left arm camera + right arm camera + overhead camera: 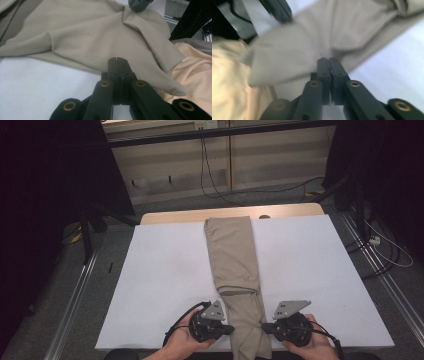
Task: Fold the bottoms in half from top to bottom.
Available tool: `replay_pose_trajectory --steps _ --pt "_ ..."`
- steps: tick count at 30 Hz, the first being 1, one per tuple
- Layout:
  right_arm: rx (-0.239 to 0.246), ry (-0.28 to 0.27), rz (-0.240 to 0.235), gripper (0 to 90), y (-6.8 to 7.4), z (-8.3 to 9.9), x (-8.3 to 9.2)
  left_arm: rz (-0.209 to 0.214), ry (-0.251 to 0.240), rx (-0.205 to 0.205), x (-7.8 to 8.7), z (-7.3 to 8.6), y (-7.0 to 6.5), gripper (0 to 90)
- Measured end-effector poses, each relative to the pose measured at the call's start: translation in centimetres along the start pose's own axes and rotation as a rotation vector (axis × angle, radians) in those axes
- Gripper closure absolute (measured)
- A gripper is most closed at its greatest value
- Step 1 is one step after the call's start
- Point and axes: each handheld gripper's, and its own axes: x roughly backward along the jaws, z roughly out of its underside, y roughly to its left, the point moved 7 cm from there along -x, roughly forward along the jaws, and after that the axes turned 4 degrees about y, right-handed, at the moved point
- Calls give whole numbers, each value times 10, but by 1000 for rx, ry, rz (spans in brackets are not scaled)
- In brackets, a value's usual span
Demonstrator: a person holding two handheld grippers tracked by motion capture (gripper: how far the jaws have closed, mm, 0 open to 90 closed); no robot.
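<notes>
Closed tongs (117, 59), apparently pinching beige cloth (95, 37)

Beige garment (235, 270): near end cut off by bottom edge in high view | right gripper view: cloth blurred, weave unreadable | left gripper (117, 60): pinched cloth edge hidden behind closed jaws.

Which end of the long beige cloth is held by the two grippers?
The near end of the beige cloth, at the table edge closest to the person. The left gripper and right gripper pinch it from opposite sides; the far end lies flat, untouched.
</notes>
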Motion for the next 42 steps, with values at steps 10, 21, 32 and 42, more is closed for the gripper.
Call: replay_pose_trajectory --steps 10,21,32,42 --pt "121 23 -61 615 24 -23 -31 -6 30 25 3 4 -1 900" --pt "16 23 -51 900 18 13 2 -16 -43 6 1 -10 -2 688" --pt "-40 -12 -58 676 10 13 8 47 -47 76 9 -1 -1 873" --pt "-26 -92 92 493 -60 -45 -4 -180 -121 170 25 -13 68 485"
